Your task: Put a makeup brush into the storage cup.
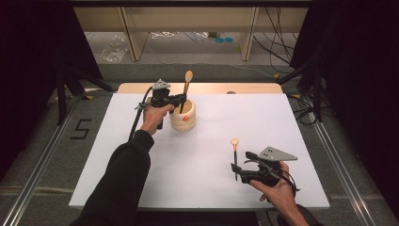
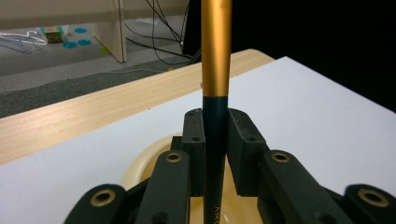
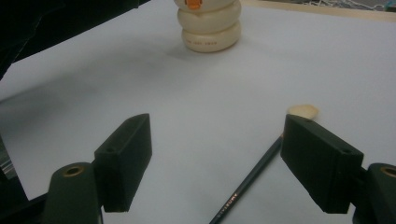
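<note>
While the left gripper [image 1: 181, 99] clamps a dark-handled spoon with a gold neck and pale wooden bowl [image 1: 187, 85] upright between its fingers, the handle's tip hangs inside the cream ribbed holder [image 1: 183, 116] just below them. Lowering seems under way; release should follow. The right gripper [image 3: 215, 149] stands wide, a second matching spoon [image 3: 254, 173] lying between its fingers. Lettering on both handles is illegible.

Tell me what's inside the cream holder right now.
A spoon stands in the cream holder, clamped by the left gripper. Its lower end is hidden by the holder's wall, as is the holder's bottom.
</note>
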